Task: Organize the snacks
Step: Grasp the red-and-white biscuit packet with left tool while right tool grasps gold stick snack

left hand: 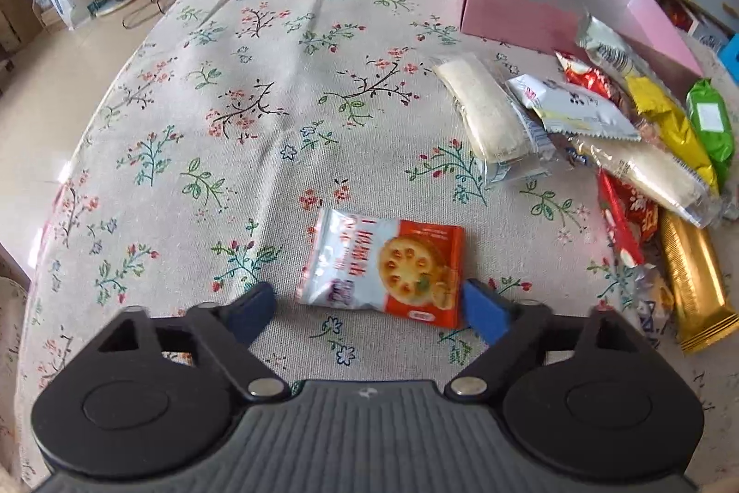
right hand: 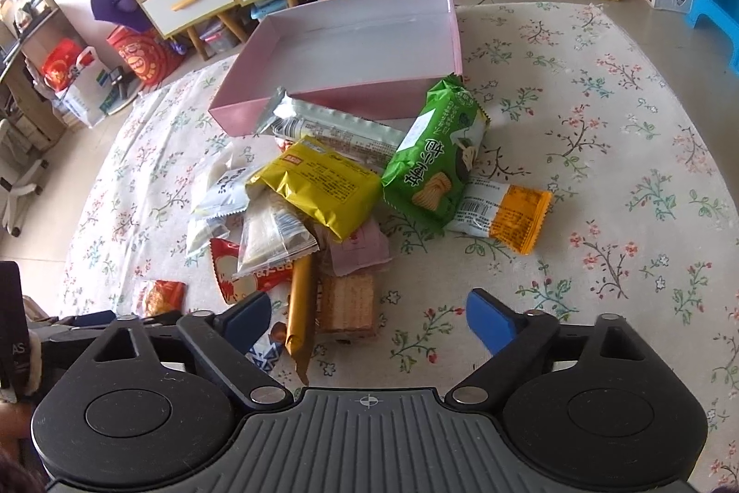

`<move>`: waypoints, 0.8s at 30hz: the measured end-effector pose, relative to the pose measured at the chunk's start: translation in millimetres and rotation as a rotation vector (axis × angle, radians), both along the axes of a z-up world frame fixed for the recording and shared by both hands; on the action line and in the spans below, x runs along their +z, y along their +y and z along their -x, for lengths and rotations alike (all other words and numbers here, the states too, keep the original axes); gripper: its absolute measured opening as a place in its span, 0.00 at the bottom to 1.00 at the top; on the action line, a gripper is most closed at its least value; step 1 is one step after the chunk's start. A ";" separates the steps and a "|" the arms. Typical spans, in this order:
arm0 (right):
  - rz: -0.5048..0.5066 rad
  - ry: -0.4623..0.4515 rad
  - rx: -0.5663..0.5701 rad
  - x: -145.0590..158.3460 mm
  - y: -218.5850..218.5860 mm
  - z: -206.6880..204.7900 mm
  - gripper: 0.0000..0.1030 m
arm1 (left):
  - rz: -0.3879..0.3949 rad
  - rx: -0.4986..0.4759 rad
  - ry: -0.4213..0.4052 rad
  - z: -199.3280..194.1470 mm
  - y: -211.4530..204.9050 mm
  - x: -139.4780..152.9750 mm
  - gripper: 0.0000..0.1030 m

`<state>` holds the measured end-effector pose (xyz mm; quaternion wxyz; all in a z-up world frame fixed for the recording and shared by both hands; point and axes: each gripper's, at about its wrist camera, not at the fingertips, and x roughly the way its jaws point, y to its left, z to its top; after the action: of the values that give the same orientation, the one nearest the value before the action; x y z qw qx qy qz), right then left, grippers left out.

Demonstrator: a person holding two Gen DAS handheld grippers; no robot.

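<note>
The left gripper [left hand: 369, 308] is spread wide, nothing between its blue pads. A flat white-and-orange biscuit packet with a round cracker printed on it [left hand: 383, 269] lies directly ahead of it on the floral tablecloth [left hand: 231, 77], apart from the other snacks. The packet's long axis runs crosswise to the fingers, spanning most of the gap between them; the right-hand pad [left hand: 485, 310] sits at the packet's orange corner, contact uncertain, while the other pad is just clear.

The right gripper [right hand: 369, 319] is likewise spread and empty. It faces the heap of mixed snack packets [right hand: 323, 188], with the open pink cardboard box [right hand: 351, 45] beyond, nothing visible inside.

Judgement: the left gripper is far nearer the lone packet; closing across its length would buckle it, so gripping the short side looks sounder.
</note>
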<state>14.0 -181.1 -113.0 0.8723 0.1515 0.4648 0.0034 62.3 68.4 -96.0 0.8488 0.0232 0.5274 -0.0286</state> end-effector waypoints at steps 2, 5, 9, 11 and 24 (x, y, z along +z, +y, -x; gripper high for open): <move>-0.012 0.005 0.004 -1.7 0.5 -0.1 0.71 | 0.000 0.011 -0.008 1.7 1.6 4.9 0.60; -0.028 0.016 0.012 -4.8 1.7 -1.2 0.59 | 0.014 0.024 -0.028 2.5 4.3 9.5 0.57; -0.039 0.017 0.029 -6.6 7.6 -3.1 0.51 | 0.062 0.036 -0.051 5.0 9.9 18.5 0.57; -0.032 0.008 0.045 -6.3 13.7 -5.9 0.49 | 0.075 0.037 -0.072 5.9 8.9 22.8 0.57; -0.025 0.047 0.095 -17.5 37.3 -10.4 0.08 | 0.101 -0.010 -0.135 3.5 -2.4 36.6 0.57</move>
<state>24.4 -143.8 -130.5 0.8581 0.1401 0.4919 0.0469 58.8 65.9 -59.4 0.8825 -0.0154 0.4665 -0.0577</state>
